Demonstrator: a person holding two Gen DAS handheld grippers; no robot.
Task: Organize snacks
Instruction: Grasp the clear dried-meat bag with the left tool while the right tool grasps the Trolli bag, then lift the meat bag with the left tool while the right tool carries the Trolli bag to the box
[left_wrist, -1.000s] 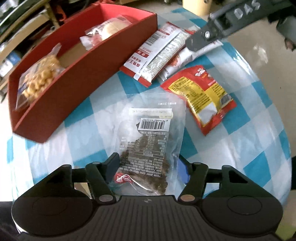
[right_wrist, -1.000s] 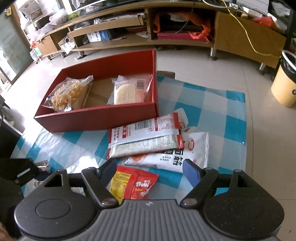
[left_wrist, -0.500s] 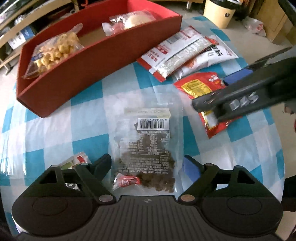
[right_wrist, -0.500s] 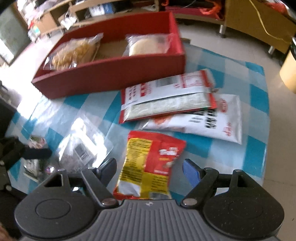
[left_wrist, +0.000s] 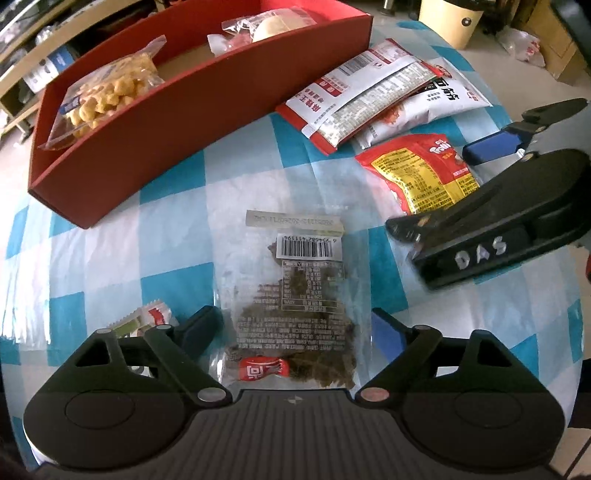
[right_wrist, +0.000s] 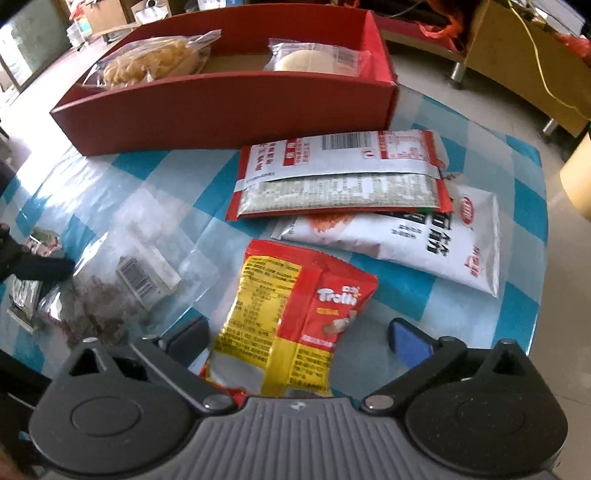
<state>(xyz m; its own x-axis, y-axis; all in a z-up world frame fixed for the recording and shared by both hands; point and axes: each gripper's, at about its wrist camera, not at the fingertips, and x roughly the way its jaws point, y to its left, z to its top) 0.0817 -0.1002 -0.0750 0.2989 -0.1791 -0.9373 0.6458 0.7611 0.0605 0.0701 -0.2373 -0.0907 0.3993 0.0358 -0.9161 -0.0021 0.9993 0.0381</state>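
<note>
Lying between each hand-held gripper's (left_wrist: 295, 330) (right_wrist: 299, 338) parted fingers: 1 snack packet (left_wrist: 295, 295)

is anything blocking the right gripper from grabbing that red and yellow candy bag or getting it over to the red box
Nothing visible blocks the grab: the right gripper straddles the Trolli bag, jaws just opened wider, pads off it. Toward the red box, the red-and-white packet and white packet lie flat between, so lift over them.

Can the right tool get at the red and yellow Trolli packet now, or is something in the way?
Probably yes. The right tool has just been opening and straddles the Trolli packet without pressing it. Nothing lies on the packet; the white packet lies beyond it.
</note>
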